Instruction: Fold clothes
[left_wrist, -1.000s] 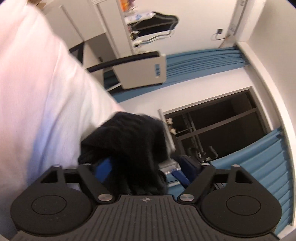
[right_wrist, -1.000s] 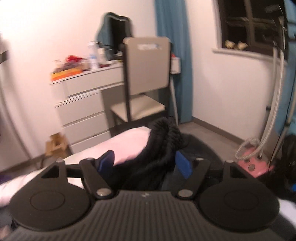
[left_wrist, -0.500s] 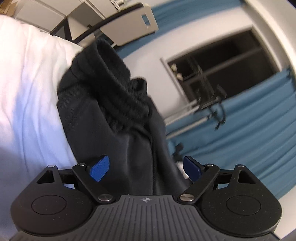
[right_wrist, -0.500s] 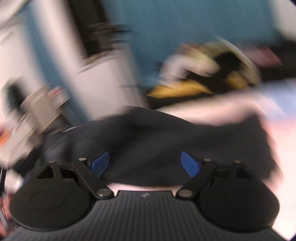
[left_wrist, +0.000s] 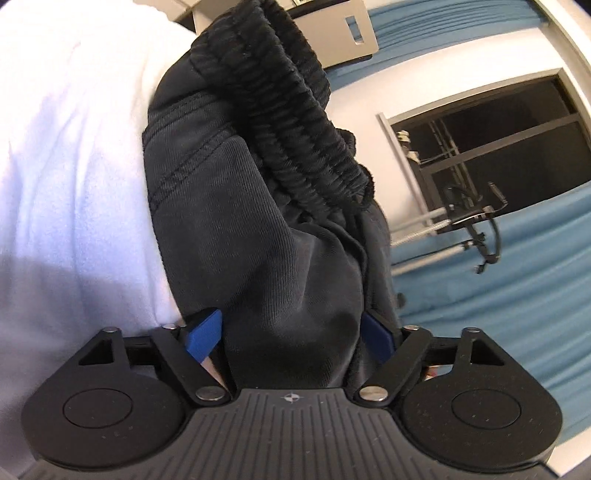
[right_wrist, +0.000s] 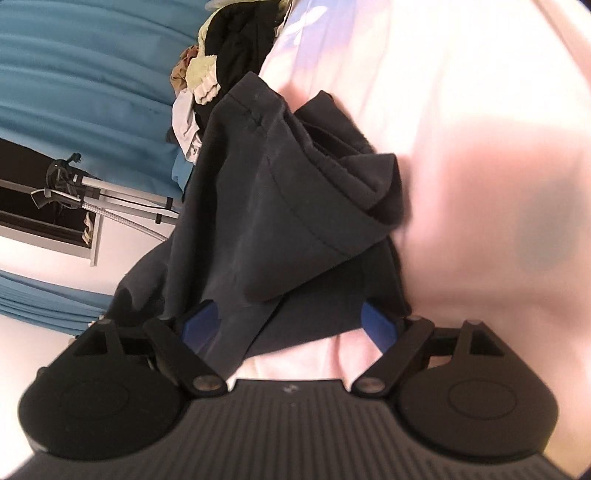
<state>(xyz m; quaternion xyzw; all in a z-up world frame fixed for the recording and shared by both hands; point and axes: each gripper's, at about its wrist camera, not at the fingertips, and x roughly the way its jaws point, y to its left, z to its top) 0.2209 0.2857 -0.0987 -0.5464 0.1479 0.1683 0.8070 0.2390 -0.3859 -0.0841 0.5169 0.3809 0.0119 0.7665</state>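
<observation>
Currently, notes by item:
Left gripper (left_wrist: 293, 338): jaws spread wide; blue pads (left_wrist: 203, 334) flank a thick fold of cloth that fills the gap; whether either pad presses the cloth cannot be told.
Right gripper (right_wrist: 288, 325): jaws equally wide; cloth drapes over the left pad and lies between both; grip not confirmable.
Garment: dark charcoal cotton trousers (left_wrist: 258, 229) with a ribbed black elastic waistband (left_wrist: 295, 99); lying on a white bedsheet (left_wrist: 74, 166), waistband end away from the left camera.
Right view: stitched hem of the same garment (right_wrist: 280, 192) folded over itself on the pale sheet (right_wrist: 480, 147).
Background: blue pleated curtain (left_wrist: 517, 288); dark window (left_wrist: 491, 147); heap of mixed clothes (right_wrist: 207, 74) beyond the trousers.
</observation>
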